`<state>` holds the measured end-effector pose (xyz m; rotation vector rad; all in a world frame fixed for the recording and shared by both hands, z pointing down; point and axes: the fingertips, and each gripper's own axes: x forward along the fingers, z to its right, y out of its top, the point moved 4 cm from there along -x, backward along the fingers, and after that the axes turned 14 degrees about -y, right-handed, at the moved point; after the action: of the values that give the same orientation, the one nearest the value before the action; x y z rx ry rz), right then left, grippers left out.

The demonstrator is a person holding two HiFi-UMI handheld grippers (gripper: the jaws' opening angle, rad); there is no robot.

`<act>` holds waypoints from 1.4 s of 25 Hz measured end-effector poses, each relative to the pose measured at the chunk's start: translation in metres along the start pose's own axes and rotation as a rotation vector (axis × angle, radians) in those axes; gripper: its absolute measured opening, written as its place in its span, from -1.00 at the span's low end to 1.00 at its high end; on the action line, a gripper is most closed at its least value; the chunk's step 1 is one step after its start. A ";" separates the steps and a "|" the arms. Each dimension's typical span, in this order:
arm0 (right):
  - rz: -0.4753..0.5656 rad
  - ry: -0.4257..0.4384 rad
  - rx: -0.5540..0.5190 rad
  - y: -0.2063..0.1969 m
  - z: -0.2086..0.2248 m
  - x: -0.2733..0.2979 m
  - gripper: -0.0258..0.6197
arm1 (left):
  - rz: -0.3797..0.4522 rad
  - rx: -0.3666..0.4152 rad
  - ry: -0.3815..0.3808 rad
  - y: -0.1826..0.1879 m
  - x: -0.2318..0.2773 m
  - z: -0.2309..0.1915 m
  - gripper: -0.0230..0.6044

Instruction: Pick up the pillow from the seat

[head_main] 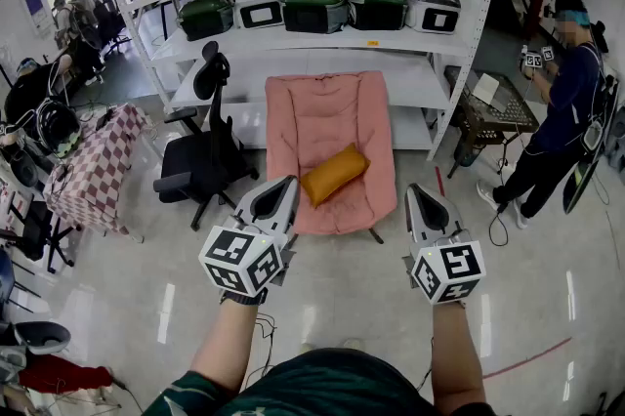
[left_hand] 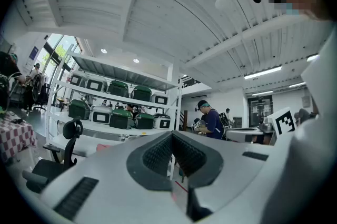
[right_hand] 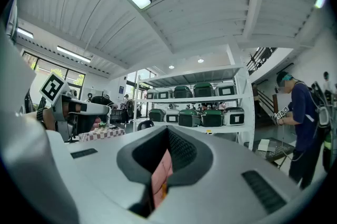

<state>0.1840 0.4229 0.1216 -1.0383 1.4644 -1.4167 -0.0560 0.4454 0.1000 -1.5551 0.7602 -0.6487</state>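
Showing the stance before the reach: the orange pillow [head_main: 334,174] lies slantwise on the pink padded seat [head_main: 322,111], low on its cushion, well apart from both grippers. The left gripper [head_main: 285,186] and the right gripper [head_main: 416,191] are held level and point toward it. The right gripper's jaws are closed on nothing. The left gripper's pads appear to meet as well, though its own view shows their line only obliquely.

Likely faults from here:
- Arriving with the jaws closed would shove the pillow deeper into the soft cushion instead of straddling it.
- Closing on a corner alone would probably pinch the cover only, so the filling sags and the pillow slips free on lifting.
- Closing too low could catch the seat's pink fabric together with the pillow.
- The black office chair [head_main: 205,160] stands just beside the seat, where a wide left-hand approach could strike it.
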 end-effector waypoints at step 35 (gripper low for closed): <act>-0.003 0.078 0.173 -0.025 0.062 0.016 -0.92 | -0.024 0.001 0.063 -0.031 0.059 0.021 -0.91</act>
<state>0.2386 0.3878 0.1455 -0.8870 1.3685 -1.5717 0.0004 0.4149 0.1269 -1.5506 0.7896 -0.7186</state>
